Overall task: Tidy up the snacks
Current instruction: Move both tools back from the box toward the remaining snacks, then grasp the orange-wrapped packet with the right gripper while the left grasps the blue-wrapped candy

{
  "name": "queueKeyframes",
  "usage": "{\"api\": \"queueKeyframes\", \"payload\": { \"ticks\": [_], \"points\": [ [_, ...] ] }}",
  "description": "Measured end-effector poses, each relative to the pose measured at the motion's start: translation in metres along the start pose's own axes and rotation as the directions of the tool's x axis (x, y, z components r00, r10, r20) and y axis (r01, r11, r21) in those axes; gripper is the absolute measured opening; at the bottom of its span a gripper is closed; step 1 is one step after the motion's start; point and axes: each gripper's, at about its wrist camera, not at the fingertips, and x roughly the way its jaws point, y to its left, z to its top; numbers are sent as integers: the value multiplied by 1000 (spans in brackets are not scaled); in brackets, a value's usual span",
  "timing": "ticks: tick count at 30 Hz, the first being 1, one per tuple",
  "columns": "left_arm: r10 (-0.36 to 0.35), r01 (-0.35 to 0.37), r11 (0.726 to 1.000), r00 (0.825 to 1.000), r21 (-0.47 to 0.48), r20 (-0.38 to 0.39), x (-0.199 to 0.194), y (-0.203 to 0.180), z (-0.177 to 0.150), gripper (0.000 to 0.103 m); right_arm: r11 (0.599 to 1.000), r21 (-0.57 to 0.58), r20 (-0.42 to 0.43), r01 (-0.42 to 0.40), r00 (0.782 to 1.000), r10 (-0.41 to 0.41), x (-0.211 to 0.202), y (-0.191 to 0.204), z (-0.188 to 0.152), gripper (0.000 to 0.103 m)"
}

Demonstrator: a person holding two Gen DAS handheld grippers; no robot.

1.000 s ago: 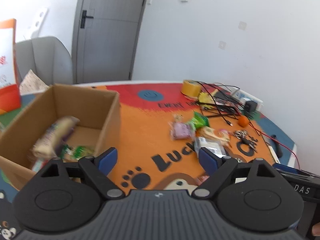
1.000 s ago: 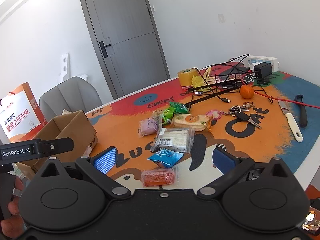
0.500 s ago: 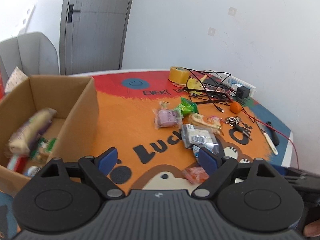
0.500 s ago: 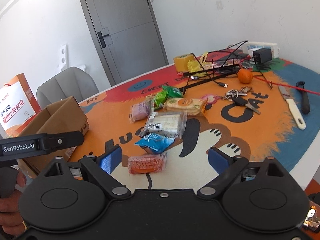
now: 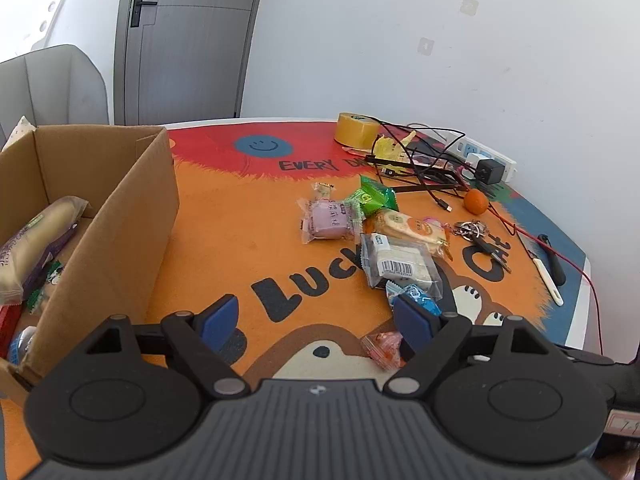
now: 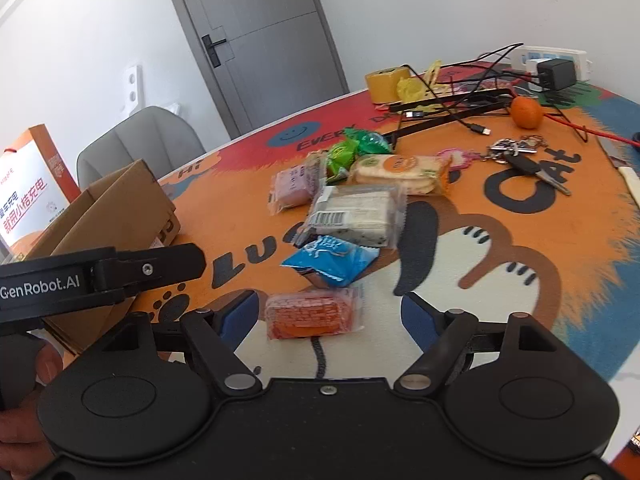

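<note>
Both tongs are spread wide and hold nothing. The right gripper (image 6: 328, 316) frames the orange snack packet (image 6: 310, 316), which lies on the mat between its fingers, the blue packet (image 6: 332, 260) just beyond. The left gripper (image 5: 316, 316) hovers beside the cardboard box (image 5: 120, 216), which stands at its left.

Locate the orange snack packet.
In the right wrist view the orange snack packet lies on the mat between the open right hand-held gripper fingers, just in front of the blue packet.
</note>
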Motion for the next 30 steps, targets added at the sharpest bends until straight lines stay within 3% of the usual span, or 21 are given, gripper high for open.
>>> {"api": "queueKeyframes", "payload": {
  "ticks": [4,8,11,30],
  "points": [
    [5,-5,1000,1000,-13,-5,3,4,0,84,1000,-20,-15,11,1000,-11,10,6,-2,76],
    [3,-4,1000,1000,-16,-19,9,4,-1,84,996,-77,-4,54,999,-54,11,12,-4,55],
    [-3,2,1000,1000,-10,-31,14,0,-3,84,996,-70,-8,48,999,-49,8,7,-2,49],
    [-38,42,997,996,60,-79,44,-48,-7,84,990,36,29,140,990,-141,-18,-56,-1,48]
  ]
}}
